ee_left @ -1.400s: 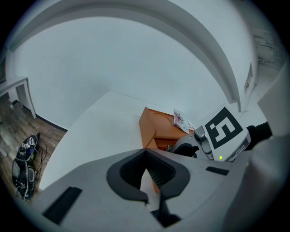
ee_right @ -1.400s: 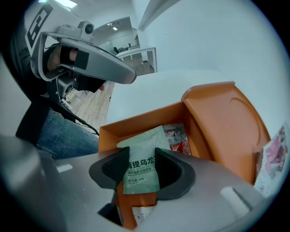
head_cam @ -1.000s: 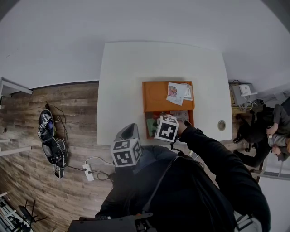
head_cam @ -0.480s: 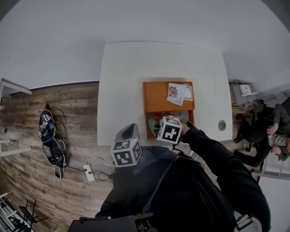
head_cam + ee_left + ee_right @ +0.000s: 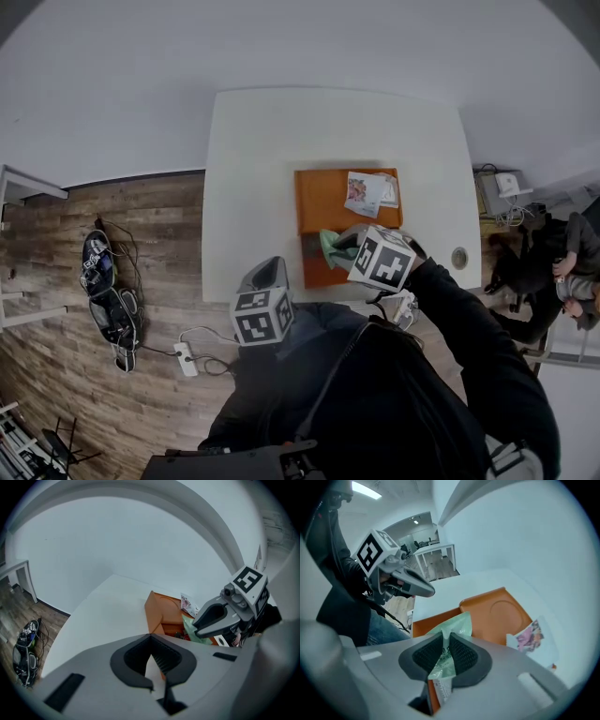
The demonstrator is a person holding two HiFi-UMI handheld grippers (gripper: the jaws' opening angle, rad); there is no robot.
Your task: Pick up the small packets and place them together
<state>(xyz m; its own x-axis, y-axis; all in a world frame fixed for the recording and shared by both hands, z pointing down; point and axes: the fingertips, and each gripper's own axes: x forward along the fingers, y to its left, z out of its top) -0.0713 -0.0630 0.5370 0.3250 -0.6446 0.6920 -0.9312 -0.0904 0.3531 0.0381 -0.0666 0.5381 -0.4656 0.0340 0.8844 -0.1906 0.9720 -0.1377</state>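
Right gripper (image 5: 349, 242) is up off the orange tray (image 5: 323, 202) now and sits further right in the head view, before it was low over the tray's near compartment (image 5: 317, 270). Jaws have just been closing and now pinch the green packet (image 5: 331, 246). Packet lay in that compartment earlier. Now it is lifted clear of it, top edge sticking out past the jaw tips.

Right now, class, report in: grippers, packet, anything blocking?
Right gripper jaws just closed on green packet, held above orange tray. Left gripper shut, empty. Other packets lie at tray's far corner; nothing in between.
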